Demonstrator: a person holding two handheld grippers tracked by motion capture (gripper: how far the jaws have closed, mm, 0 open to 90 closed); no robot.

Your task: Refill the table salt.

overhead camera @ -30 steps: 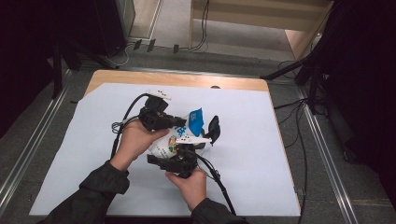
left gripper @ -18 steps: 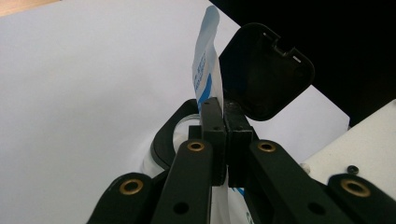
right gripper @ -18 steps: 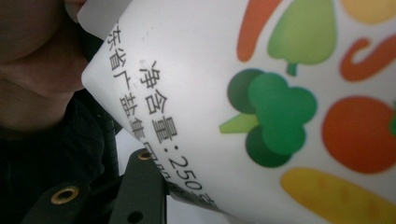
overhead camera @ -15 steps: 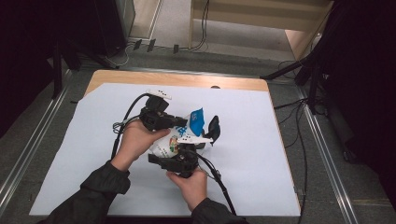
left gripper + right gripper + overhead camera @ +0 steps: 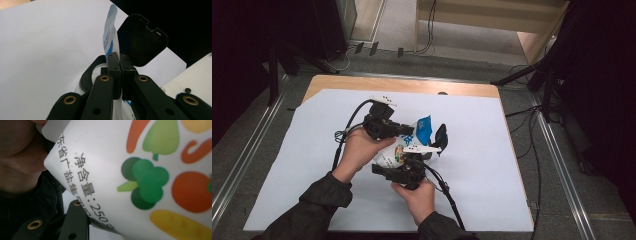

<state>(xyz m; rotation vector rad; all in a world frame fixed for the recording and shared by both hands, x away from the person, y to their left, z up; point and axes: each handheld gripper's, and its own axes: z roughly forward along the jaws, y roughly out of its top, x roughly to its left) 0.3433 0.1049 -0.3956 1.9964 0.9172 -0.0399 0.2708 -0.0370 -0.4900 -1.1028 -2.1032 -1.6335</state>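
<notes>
A white pouch (image 5: 388, 156) printed with vegetables (image 5: 147, 180) is held up over the table between both grippers. Its blue and white top edge (image 5: 110, 37) is pinched in my left gripper (image 5: 119, 56), whose jaws are shut on it. Right behind them the pouch's black flip cap (image 5: 142, 40) stands open. From above, the left gripper (image 5: 409, 131) reaches in from the left and the cap (image 5: 440, 135) sticks out to the right. My right gripper (image 5: 403, 159) grips the pouch's lower body from the near side. One of its fingers (image 5: 75, 220) shows under the pouch; the other is hidden.
A white sheet (image 5: 512, 165) covers the wooden table (image 5: 402, 86). Black cables (image 5: 447, 192) trail from both grippers over the sheet. Metal rails (image 5: 562, 165) run along the floor on both sides of the table.
</notes>
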